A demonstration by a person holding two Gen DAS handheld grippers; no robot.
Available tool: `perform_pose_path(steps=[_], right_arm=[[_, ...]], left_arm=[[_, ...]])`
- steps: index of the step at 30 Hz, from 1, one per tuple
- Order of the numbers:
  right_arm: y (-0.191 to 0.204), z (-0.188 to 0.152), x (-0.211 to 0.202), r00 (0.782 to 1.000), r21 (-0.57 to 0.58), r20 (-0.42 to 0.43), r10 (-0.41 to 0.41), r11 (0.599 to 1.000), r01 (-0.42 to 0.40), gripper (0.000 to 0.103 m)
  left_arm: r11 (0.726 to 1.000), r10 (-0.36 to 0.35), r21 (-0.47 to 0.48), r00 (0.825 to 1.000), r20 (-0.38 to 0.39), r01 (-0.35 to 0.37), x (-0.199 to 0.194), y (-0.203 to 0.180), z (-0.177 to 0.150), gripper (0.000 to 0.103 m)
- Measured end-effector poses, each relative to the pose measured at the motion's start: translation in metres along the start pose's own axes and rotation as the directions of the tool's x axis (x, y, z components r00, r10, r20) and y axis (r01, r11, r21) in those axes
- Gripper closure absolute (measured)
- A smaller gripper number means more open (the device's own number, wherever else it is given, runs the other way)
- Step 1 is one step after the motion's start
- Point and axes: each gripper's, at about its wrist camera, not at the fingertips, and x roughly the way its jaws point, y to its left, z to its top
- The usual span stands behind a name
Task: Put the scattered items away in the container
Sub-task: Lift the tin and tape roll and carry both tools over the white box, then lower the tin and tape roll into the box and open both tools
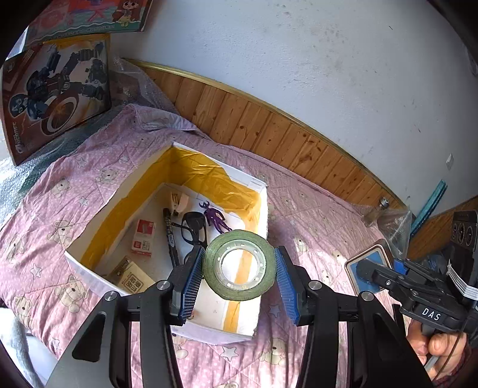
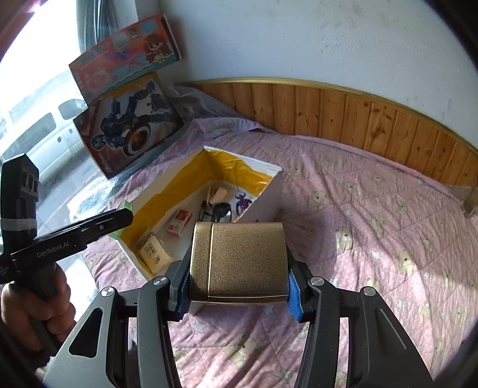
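Left wrist view puts the roll of green tape (image 1: 239,265) dead centre, hanging above the near right corner of the container (image 1: 89,276). My left gripper (image 1: 239,279) has its blue ribbed pads (image 1: 191,283) spread to either side of the roll; the left pad sits against its rim, the right pad shows a thin gap, so I cannot tell whether the roll is truly pinched.

Below it, that white box with yellow tape lining its inner walls lies on the pink bear-print quilt (image 1: 53,215). Inside I see a purple figure (image 1: 215,219), black glasses (image 1: 192,228), a black marker (image 1: 171,235), a small red-and-white box (image 1: 144,238), a tan packet with a printed code (image 1: 131,277) and a cream-coloured object (image 1: 179,203) at the far wall.

In my right wrist view, my right gripper (image 2: 239,291) is clamped on a gold-brown case (image 2: 239,262), its pads pressed on both sides, held over the quilt just at the box's near corner. From the left camera the same case shows a blue face with a bronze rim (image 1: 370,265) at the tips of that gripper, right of the box.

Farther out, a toy box with a robot picture (image 1: 56,92) leans at the quilt's far left, a second colourful box (image 1: 89,18) above it. Wooden panelling (image 1: 269,131) runs along the white wall, and a small glass bottle (image 1: 375,213) stands near it on the right.
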Motion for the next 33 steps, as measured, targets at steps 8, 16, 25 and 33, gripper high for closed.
perform_pose_path(steps=[8, 16, 25, 33], right_arm=[[0.017, 0.030, 0.028, 0.999, -0.063, -0.017, 0.033, 0.997, -0.034, 0.051], [0.026, 0.051, 0.064, 0.998, -0.131, -0.052, 0.025, 0.991, -0.031, 0.050], [0.035, 0.072, 0.109, 0.993, -0.228, -0.120, 0.017, 0.973, -0.044, 0.050], [0.039, 0.072, 0.161, 0.973, -0.314, -0.230, -0.026, 0.948, -0.049, 0.050]], left_arm=[[0.998, 0.028, -0.057, 1.000, 0.010, -0.027, 0.006, 0.026, 0.022, 0.054], [0.999, 0.006, -0.039, 0.996, -0.093, -0.010, 0.043, 0.017, 0.013, 0.054], [1.000, 0.005, -0.022, 0.982, -0.187, -0.009, 0.076, 0.010, -0.002, 0.054], [0.999, 0.004, -0.035, 0.965, -0.263, -0.014, 0.099, 0.016, -0.010, 0.054]])
